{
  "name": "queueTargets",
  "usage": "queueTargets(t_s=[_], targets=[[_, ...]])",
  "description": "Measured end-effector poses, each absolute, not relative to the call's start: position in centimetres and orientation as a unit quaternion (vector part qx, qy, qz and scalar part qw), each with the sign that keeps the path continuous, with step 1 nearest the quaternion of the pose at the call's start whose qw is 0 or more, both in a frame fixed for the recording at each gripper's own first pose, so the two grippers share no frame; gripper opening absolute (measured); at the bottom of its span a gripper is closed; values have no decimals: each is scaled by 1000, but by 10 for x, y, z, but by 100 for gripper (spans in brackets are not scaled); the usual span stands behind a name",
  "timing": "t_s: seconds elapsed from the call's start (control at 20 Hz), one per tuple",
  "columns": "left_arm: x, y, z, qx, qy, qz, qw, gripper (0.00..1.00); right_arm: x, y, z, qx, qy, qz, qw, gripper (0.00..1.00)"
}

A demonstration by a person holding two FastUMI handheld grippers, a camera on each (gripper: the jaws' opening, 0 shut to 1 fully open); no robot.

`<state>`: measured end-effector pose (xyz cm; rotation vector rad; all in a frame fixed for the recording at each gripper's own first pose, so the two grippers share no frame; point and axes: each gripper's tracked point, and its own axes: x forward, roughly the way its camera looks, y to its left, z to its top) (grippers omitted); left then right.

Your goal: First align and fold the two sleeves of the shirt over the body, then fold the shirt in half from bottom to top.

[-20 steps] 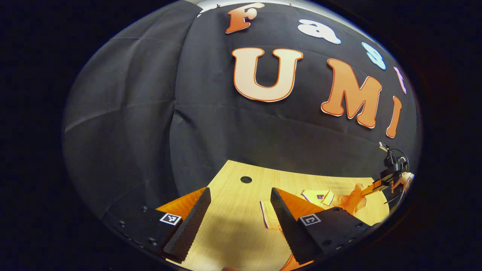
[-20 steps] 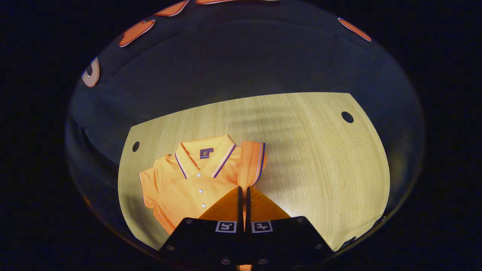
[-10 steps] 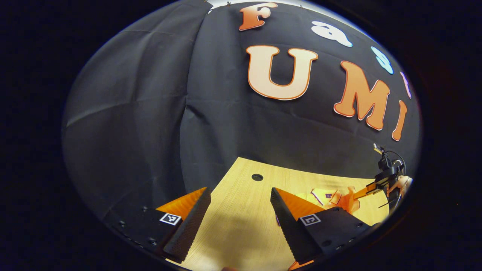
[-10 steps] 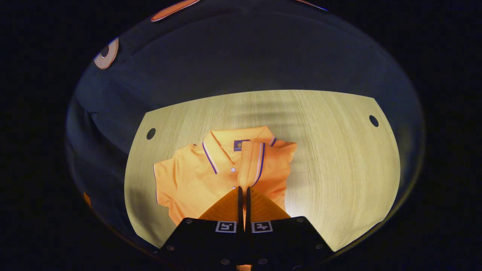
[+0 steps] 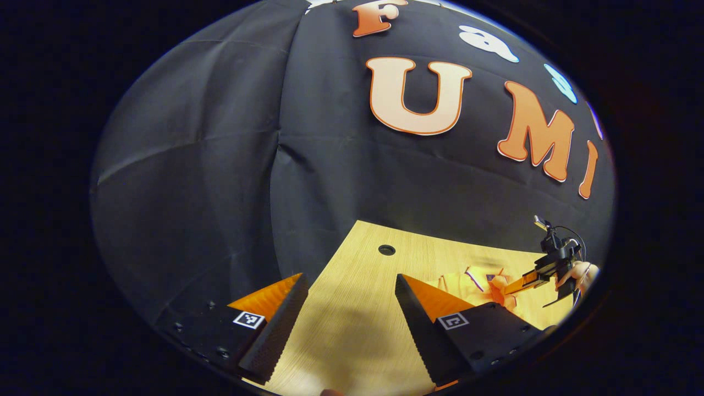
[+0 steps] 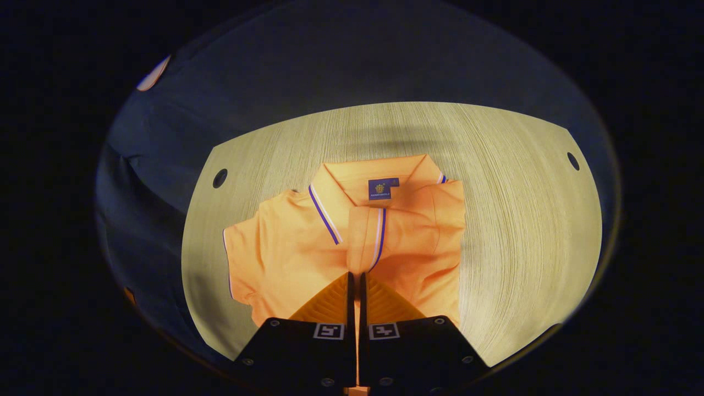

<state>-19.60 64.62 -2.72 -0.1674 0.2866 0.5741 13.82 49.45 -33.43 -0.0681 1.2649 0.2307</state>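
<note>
Right tool, clamped on one sleeve, lays it over the shirt. Left tool gapes empty. Other sleeve and bottom fold remain.

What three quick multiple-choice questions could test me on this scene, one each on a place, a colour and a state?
1. Where does the orange polo shirt lie?
A. On the pale wooden table
B. On a chair
C. On the floor

2. What colour is the small square label inside the collar?
A. Green
B. Dark blue
C. Red

3. How do the left gripper and right gripper stand?
A. Both open
B. Left shut, right open
C. Left open, right shut on the striped-cuff sleeve

Answers: 1 A, wood grain surrounds the shirt on every side. 2 B, the patch reads dark blue against the orange. 3 C, the left fingers stand wide apart over bare wood, while the right ones pinch the sleeve over the shirt's body.
</note>
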Motion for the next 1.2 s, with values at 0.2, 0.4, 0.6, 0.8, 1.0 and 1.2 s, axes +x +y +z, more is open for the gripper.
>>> queueTargets(t_s=[0.2, 0.4, 0.6, 0.8, 1.0, 1.2], targets=[[-184, 640, -29, -83, 149, 272, 947, 98, 133, 506, -338, -24, 593, 130, 794, 7], [-164, 628, -29, -75, 160, 255, 951, 98, 131, 515, -336, -13, 585, 145, 798, 70], [-133, 609, -25, -70, 172, 230, 955, 98, 138, 504, -320, -10, 559, 136, 818, 99], [-91, 592, -32, -64, 191, 209, 957, 98, 140, 484, -294, 2, 536, 132, 834, 99], [-42, 579, -67, -54, 251, 170, 951, 98, 144, 454, -269, -13, 509, 130, 851, 99], [-23, 566, -116, -75, 353, 155, 920, 98, 148, 422, -251, -8, 492, 119, 862, 99]])
